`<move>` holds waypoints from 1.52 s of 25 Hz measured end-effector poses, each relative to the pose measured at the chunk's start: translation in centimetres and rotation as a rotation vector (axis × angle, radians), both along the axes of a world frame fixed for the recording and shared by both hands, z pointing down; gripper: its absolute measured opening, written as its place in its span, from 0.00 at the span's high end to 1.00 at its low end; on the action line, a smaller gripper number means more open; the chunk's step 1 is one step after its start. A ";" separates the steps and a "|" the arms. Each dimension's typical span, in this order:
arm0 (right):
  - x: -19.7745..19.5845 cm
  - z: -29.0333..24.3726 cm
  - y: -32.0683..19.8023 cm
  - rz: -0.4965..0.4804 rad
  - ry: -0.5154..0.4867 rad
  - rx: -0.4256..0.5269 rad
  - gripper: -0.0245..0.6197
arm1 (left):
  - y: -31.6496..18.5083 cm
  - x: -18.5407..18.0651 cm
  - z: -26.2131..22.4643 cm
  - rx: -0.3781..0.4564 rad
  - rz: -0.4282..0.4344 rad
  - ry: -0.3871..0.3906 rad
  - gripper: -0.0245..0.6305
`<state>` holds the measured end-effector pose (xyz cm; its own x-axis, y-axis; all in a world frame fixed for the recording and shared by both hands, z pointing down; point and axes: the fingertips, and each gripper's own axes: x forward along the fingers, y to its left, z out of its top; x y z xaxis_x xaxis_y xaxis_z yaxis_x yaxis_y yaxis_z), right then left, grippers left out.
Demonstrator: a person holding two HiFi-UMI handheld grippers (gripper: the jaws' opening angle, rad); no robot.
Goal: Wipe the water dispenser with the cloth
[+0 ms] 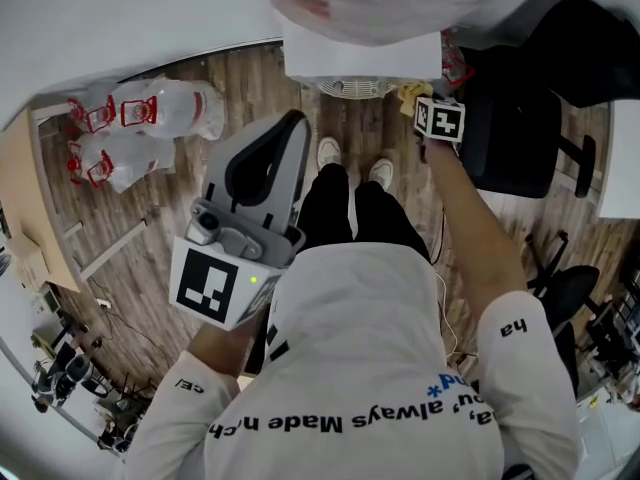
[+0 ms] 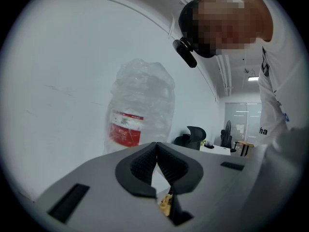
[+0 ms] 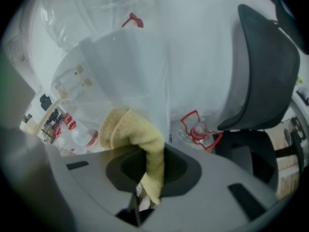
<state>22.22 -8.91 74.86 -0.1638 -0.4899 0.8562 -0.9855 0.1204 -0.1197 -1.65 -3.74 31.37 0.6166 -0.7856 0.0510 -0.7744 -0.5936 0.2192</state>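
**Soft yellow cloth (image 3: 140,139) pinched in your right gripper (image 3: 149,170), up against the dispenser (image 1: 360,53).**
The cloth sits low centre in the right gripper view. It looks light and limp, so grip its fold and let the bunched end do the wiping. Your left gripper (image 2: 157,166) is closed on nothing. The bottle (image 2: 142,105) has a red label too blurred to read, and your shirt (image 1: 350,368) reads "always Made".

The left gripper (image 1: 292,128) sits close to the chest, at about 8 o'clock in the head view. Its nose tips up toward 1 o'clock, and its jaws are pressed together with nothing between them. The left arm (image 1: 190,393) is bent in beneath it. The right arm (image 1: 478,230) stretches straight from 5 o'clock toward 1 o'clock, forearm bare. The right gripper (image 3: 150,167) at its end has its jaws clamped on a yellow cloth (image 3: 130,127).
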 end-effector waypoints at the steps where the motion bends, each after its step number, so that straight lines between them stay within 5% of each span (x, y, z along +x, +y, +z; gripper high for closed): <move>1: 0.0 0.3 0.0 0.001 -0.001 -0.001 0.87 | 0.0 0.0 0.3 0.001 0.002 0.001 0.93; 38: 0.6 10.2 -0.2 -0.027 -0.008 -0.014 0.87 | 0.3 1.3 13.7 -0.083 0.009 -0.042 0.93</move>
